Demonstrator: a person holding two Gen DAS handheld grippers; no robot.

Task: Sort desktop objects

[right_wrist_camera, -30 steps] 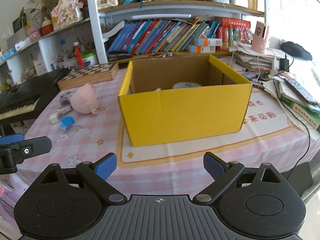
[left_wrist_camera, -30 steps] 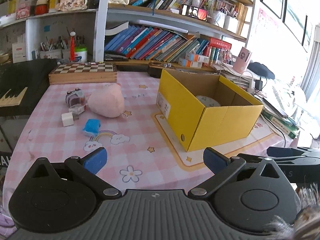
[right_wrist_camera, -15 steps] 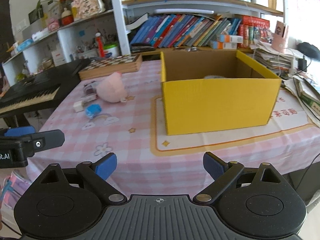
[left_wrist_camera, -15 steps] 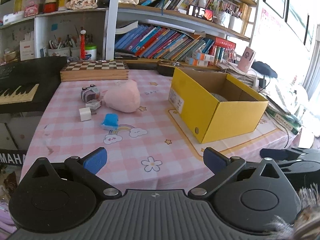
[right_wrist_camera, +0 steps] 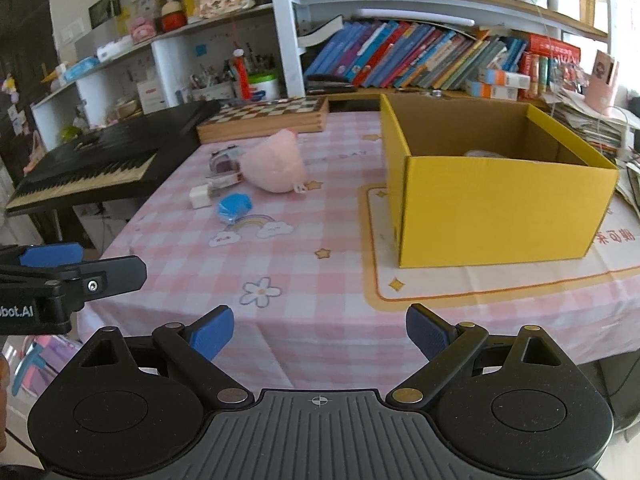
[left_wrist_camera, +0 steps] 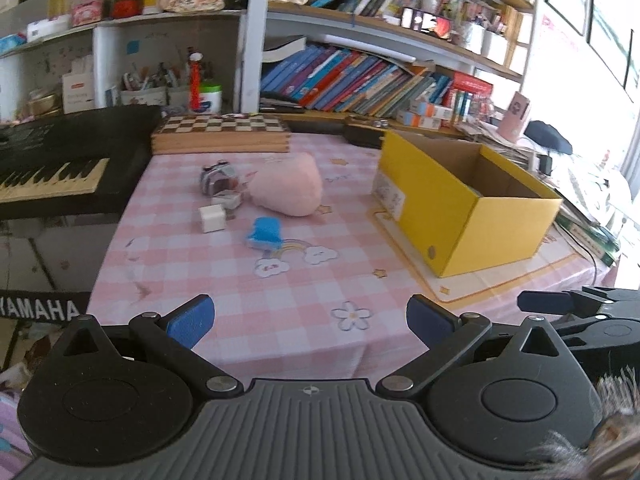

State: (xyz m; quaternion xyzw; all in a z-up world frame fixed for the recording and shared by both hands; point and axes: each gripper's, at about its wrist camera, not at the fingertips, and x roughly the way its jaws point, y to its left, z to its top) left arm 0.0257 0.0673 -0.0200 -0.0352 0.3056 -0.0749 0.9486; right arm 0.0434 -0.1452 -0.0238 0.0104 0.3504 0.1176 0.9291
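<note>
A pink plush toy [left_wrist_camera: 289,189] lies on the pink checked tablecloth [left_wrist_camera: 240,280], also in the right wrist view [right_wrist_camera: 274,166]. Beside it lie a small blue object [left_wrist_camera: 265,233], a white cube [left_wrist_camera: 212,218], a small white block [left_wrist_camera: 227,199] and a purple-grey roll [left_wrist_camera: 216,178]. An open yellow cardboard box [left_wrist_camera: 460,200] stands to the right [right_wrist_camera: 492,200], with a pale round thing inside [right_wrist_camera: 482,153]. My left gripper [left_wrist_camera: 310,320] is open and empty at the table's near edge. My right gripper [right_wrist_camera: 318,332] is open and empty, also at the near edge.
A wooden chessboard box [left_wrist_camera: 220,134] sits at the back of the table. A black keyboard [left_wrist_camera: 52,168] stands to the left. Bookshelves [left_wrist_camera: 360,80] line the wall behind. Papers and books [right_wrist_camera: 592,120] are piled at the right.
Both grippers have drawn back from the table towards its near edge and swung left; the objects and box look smaller and farther. Both stay open and empty.
</note>
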